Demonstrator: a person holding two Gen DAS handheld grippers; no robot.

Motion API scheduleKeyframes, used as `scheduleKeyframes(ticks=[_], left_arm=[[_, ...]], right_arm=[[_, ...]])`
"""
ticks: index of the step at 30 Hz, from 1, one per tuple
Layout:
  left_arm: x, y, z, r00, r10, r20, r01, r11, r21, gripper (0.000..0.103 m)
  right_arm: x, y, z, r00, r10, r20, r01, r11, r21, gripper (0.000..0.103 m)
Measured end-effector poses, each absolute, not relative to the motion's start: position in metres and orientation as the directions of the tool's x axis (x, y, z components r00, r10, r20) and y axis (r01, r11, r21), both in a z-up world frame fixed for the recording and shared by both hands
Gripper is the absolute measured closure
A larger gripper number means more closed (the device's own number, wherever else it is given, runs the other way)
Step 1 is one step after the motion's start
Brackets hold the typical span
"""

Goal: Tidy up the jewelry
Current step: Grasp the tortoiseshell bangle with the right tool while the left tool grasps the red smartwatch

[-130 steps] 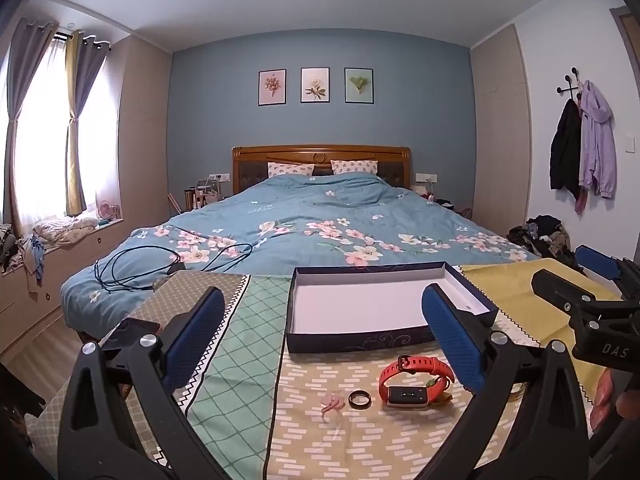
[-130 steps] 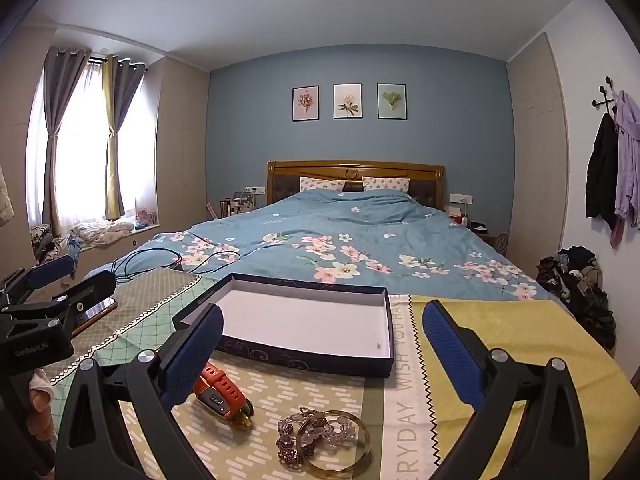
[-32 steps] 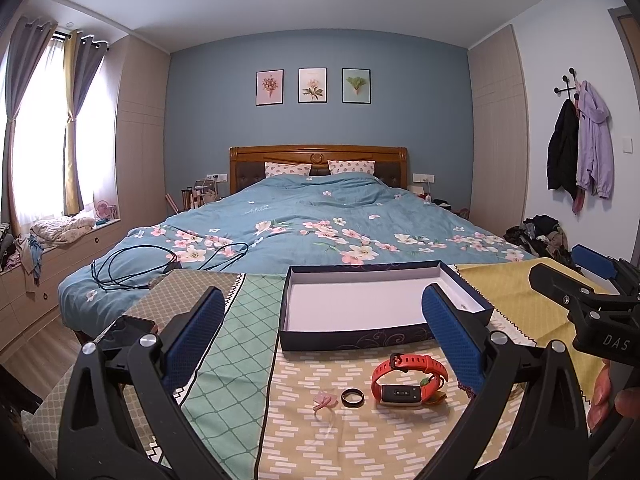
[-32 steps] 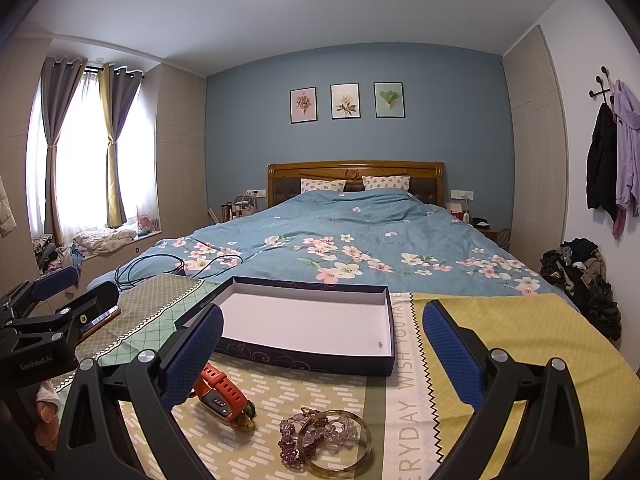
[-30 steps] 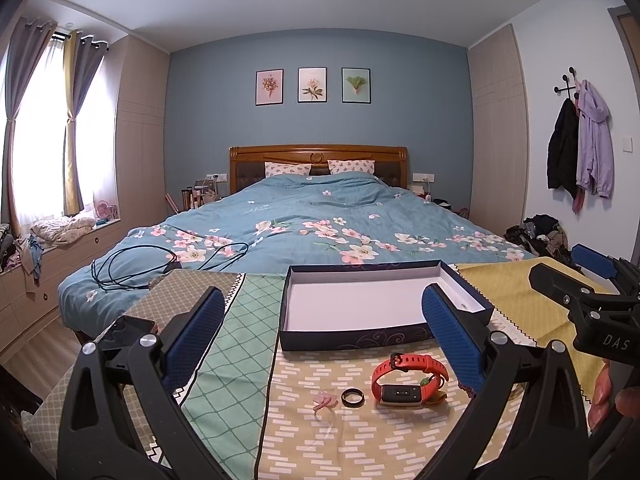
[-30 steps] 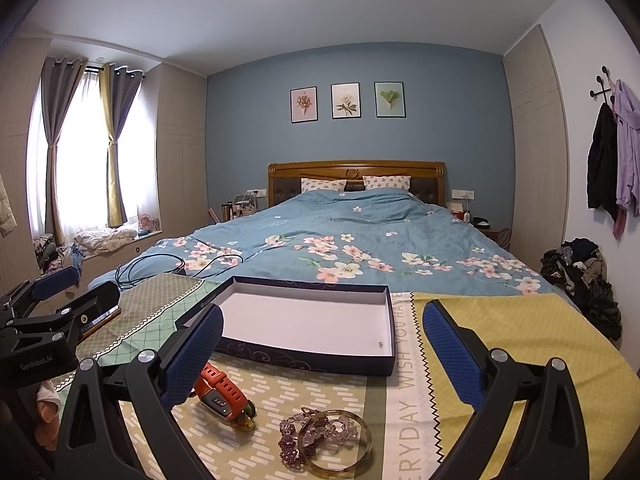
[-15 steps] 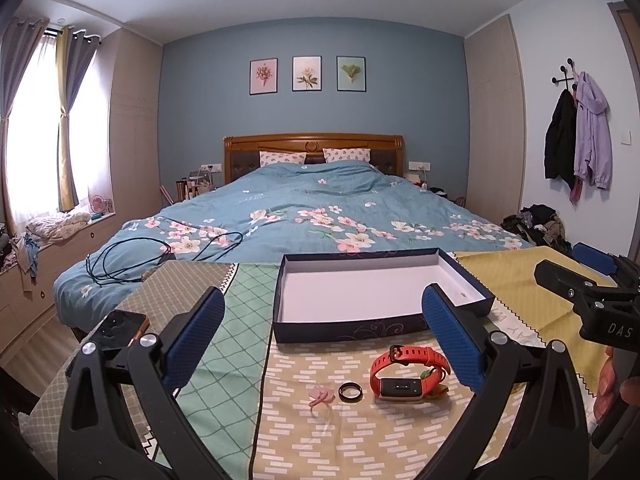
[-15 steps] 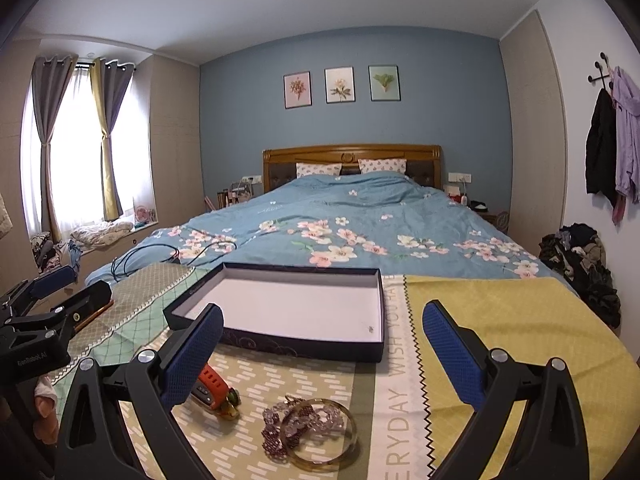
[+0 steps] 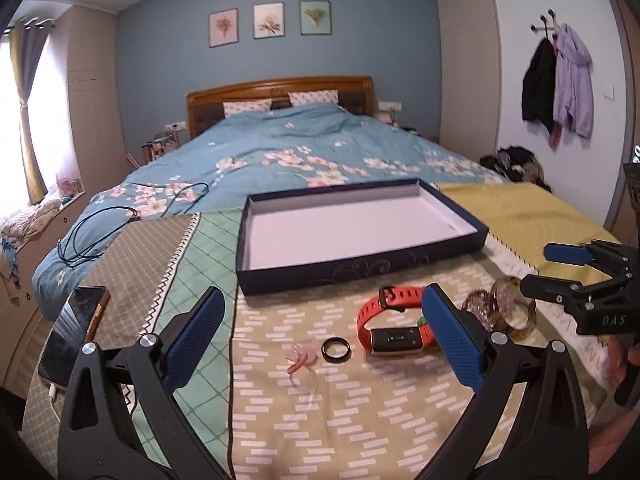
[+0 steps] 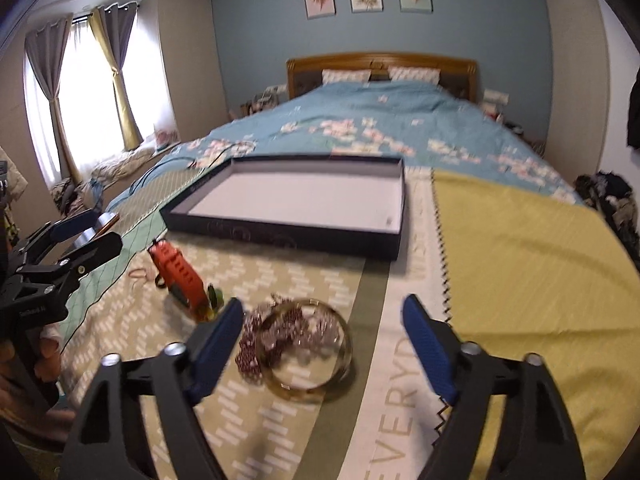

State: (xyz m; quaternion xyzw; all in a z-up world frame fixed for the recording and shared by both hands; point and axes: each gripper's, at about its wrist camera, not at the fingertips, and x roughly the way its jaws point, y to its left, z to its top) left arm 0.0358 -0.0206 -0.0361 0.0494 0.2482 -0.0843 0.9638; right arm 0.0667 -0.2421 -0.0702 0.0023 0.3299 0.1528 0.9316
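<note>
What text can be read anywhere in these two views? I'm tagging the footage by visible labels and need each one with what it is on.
"DAS": white letters on the body of the right gripper, seen from the left wrist view.
"EVERY": the start of large pale lettering on the cloth's white stripe, cut off nearby by the right gripper's finger.
White label on the left gripper: too blurred to read.
Red watch screen: nothing legible.

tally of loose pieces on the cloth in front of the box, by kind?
Wristband: 1, red
Ring: 1, black
Bangle: 1, amber
Bead bracelet: 1, purplish
Small pink piece: 1, kind unclear
Total: 5, all outside the box
</note>
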Motion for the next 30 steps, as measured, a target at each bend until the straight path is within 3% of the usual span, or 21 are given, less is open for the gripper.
scheduleKeyframes(ticks=[5, 14, 17, 21, 30], left_arm=[[0.054, -0.029, -0.050, 0.822, -0.158, -0.547, 0.234, 0.970, 0.071, 0.021], [0.077, -0.036, -0.061, 0.762, -0.223, -0.608, 0.325, 0.943, 0.062, 0.051], [0.086, -0.044, -0.068, 0.725, -0.237, -0.646, 0.355, 0.933, 0.056, 0.065], [0.101, -0.045, -0.076, 0.673, -0.259, -0.693, 0.370, 0.929, 0.011, 0.095], [0.102, -0.039, -0.072, 0.653, -0.308, -0.692, 0.371, 0.927, -0.062, 0.097]], right_arm=[[0.075, -0.249, -0.076, 0.685, 0.318, -0.655, -0.306, 0.942, 0.138, 0.052], [0.087, -0.259, -0.092, 0.592, 0.365, -0.719, -0.307, 0.926, 0.218, 0.078], [0.089, -0.262, -0.095, 0.573, 0.387, -0.722, -0.305, 0.919, 0.250, 0.091], [0.089, -0.266, -0.092, 0.569, 0.402, -0.717, -0.304, 0.913, 0.270, 0.096], [0.100, -0.273, -0.063, 0.592, 0.461, -0.661, -0.337, 0.887, 0.316, 0.096]])
